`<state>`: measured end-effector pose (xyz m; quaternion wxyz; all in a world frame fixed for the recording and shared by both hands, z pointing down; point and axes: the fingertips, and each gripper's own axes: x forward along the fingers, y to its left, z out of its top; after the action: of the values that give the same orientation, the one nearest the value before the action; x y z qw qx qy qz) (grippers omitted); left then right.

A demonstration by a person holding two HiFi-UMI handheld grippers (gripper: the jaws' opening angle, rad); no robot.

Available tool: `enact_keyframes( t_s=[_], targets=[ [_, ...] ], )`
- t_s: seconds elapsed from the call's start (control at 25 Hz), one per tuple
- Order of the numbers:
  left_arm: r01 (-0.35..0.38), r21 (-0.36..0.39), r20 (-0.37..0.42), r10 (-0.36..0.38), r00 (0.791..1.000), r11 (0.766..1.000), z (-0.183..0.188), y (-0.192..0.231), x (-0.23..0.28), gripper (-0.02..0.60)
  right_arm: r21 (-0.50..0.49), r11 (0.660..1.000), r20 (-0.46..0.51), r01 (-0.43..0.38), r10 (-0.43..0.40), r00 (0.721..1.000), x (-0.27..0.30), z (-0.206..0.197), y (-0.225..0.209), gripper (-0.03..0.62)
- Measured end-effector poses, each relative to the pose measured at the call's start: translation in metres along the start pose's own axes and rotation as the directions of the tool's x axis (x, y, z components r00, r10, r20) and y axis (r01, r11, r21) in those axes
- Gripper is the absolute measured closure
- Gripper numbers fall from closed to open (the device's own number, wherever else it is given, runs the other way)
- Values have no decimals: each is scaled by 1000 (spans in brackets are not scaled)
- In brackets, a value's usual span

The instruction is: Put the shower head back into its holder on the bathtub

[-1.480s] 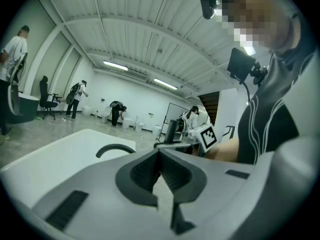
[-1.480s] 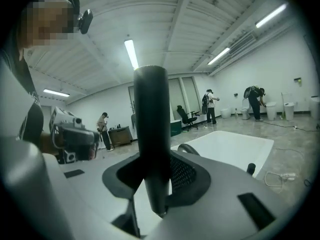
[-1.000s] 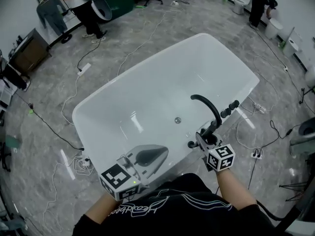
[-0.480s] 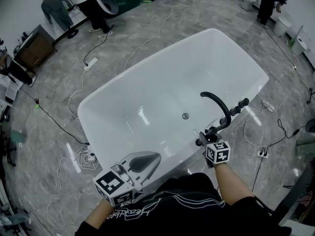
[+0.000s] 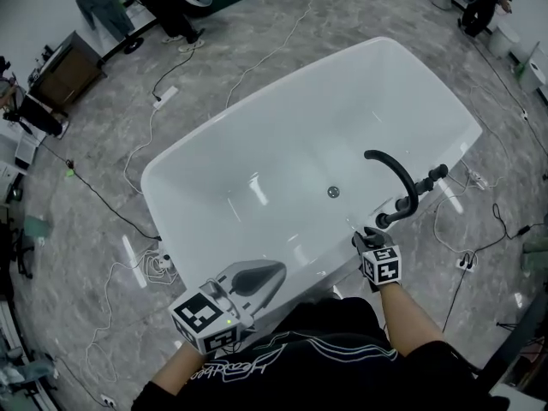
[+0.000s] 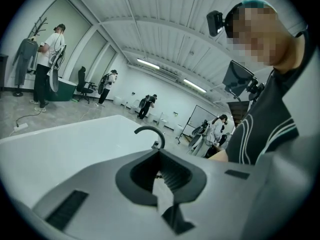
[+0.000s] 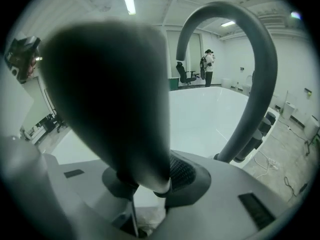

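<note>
Status: shower head (image 7: 110, 94) lowered toward the bathtub (image 5: 214, 157) rim.

Compared with the earlier frame, the right gripper (image 5: 370, 236) sits lower, nearer the rim beside the faucet (image 5: 396, 171). The left gripper (image 5: 261, 275) hangs over the near rim with its jaws fully together and nothing between them. One white bathtub lies ahead of both grippers and contains one drain (image 5: 333, 192). The right gripper's jaws are clamped on the neck of the one dark shower head. One black arched faucet stands just beyond this gripper, to its right.
</note>
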<state>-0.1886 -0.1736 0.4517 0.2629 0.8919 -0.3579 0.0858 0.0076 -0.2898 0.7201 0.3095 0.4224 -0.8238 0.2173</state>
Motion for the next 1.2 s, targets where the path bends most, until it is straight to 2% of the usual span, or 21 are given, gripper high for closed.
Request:
enact_keyframes(
  t_s=[0.24, 0.36, 0.6, 0.76, 0.88, 1.0, 1.08, 1.16, 1.2],
  targets=[
    [-2, 3, 1, 2, 1000, 1000, -8, 4, 1, 577, -15, 1000, -10, -10, 10, 1000, 8, 0, 7, 471],
    [7, 15, -2, -7, 1000, 1000, -9, 2, 3, 577, -37, 999, -19, 11, -12, 1000, 2, 4, 5, 446],
    [59, 35, 7, -59, 998, 998, -4, -15, 10, 577, -64, 998, 127, -8, 16, 992, -62, 49, 10, 402],
    [112, 55, 4, -112, 994, 992, -2, -43, 22, 577, -190, 982, 223, 2, 41, 974, -136, 81, 19, 402],
    [149, 94, 1, -150, 989, 984, 0, -73, 30, 577, -242, 968, 281, -70, 139, 950, -199, 102, 43, 402],
    [170, 128, 11, -173, 985, 977, 6, -108, 36, 577, -292, 940, 284, -178, 263, 922, -260, 112, 79, 405],
    [200, 152, 17, -205, 979, 968, 10, -135, 38, 577, -311, 919, 304, -243, 338, 891, -299, 114, 103, 419],
    [243, 180, 10, -249, 968, 953, 8, -168, 37, 577, -288, 907, 348, -307, 398, 849, -335, 110, 122, 519],
    [266, 188, 1, -271, 963, 946, 4, -186, 34, 577, -268, 900, 365, -344, 425, 829, -352, 105, 130, 542]
  ],
)
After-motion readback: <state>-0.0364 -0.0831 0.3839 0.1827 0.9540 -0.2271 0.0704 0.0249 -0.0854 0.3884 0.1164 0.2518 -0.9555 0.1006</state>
